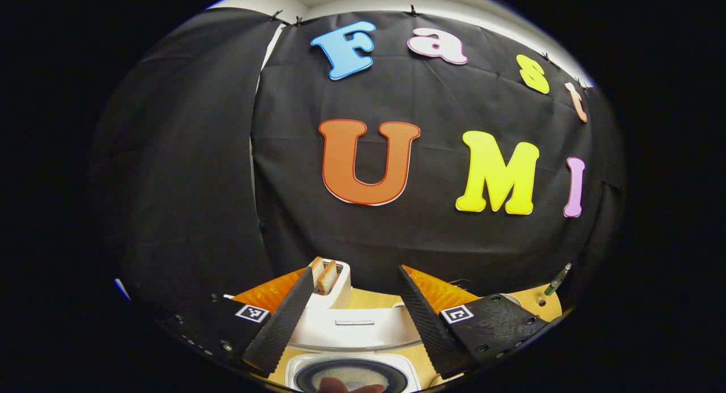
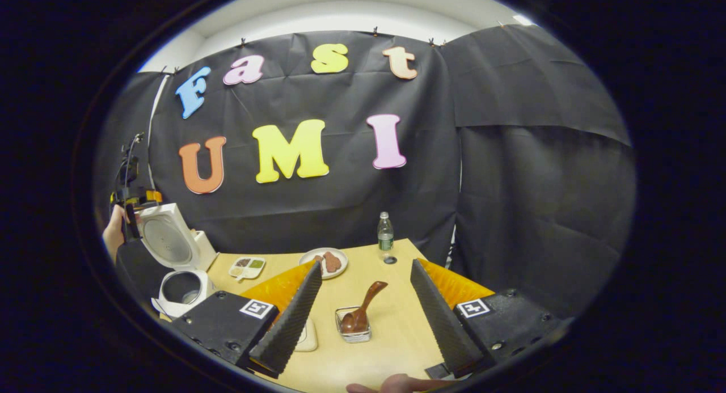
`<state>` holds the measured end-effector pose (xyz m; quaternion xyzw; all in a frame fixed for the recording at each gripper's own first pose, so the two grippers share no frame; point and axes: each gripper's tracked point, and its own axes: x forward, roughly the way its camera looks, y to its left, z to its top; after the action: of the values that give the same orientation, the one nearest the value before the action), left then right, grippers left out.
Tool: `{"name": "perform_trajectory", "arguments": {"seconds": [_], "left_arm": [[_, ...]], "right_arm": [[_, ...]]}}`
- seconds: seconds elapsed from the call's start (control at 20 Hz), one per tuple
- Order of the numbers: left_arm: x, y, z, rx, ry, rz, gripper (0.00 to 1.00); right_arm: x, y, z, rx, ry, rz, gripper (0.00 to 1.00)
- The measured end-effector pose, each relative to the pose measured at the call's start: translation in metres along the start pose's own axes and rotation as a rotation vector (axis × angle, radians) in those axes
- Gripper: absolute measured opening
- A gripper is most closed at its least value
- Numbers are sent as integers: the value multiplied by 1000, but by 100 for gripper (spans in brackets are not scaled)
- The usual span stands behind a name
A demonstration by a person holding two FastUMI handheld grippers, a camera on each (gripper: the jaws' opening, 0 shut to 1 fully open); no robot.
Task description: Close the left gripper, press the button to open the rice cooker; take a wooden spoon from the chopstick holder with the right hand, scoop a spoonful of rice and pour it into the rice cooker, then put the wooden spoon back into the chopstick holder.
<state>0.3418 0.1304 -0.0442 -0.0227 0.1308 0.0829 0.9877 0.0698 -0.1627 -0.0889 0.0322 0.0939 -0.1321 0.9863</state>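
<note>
Left gripper (image 1: 353, 319) hangs over the rice cooker (image 1: 354, 330), jaws apart, nothing between them. In the left gripper view the cooker sits directly below, lid up, its inner pot (image 1: 351, 376) visible at the bottom edge. Behind the cooker stands a white toaster (image 1: 334, 285) with two slices of toast (image 1: 324, 275) sticking out of the slots. A fingertip (image 1: 349, 387) shows at the very bottom of that view. Right gripper (image 2: 366, 313) is over the wooden bench (image 2: 391, 347), jaws apart and empty. Between and beyond its fingers in the right gripper view: a small clear container (image 2: 353, 325) on the bench, with a wooden spoon (image 2: 363, 309) resting in it, bowl down, handle leaning up and to the right. Cannot tell what the container holds. Farther back, a plate (image 2: 324, 262) with brown food, a small divided dish (image 2: 247, 266), a water bottle (image 2: 385, 232) standing upright, and its cap (image 2: 389, 260) lying just in front of it. At the left of the right gripper view the rice cooker (image 2: 180, 268) stands open, lid (image 2: 165, 241) raised, pot exposed; the left gripper (image 2: 131, 203) and the hand (image 2: 113, 231) holding it sit above and behind the lid. A fingertip (image 2: 397, 385) shows at the bottom edge of this view.
</note>
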Motion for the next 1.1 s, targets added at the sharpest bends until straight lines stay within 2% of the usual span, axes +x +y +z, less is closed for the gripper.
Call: {"name": "perform_trajectory", "arguments": {"seconds": [0.2, 0.4, 0.7, 0.9, 1.1], "left_arm": [[-18, -3, -14, 37, 73, -24, 98], [-67, -8, -43, 42, 163, -55, 97], [-129, -5, -148, -19, 364, -46, 96], [-165, -4, -203, -65, 469, -48, 95], [-167, -9, -229, -68, 528, -67, 97]], "right_arm": [[6, 21, -5, 13, 6, 44, 100], [14, 53, -15, 33, 36, 136, 100], [12, 93, -27, 0, 62, 253, 100], [3, 102, -38, -25, 84, 284, 100], [-2, 105, -45, -22, 108, 286, 100]]}}
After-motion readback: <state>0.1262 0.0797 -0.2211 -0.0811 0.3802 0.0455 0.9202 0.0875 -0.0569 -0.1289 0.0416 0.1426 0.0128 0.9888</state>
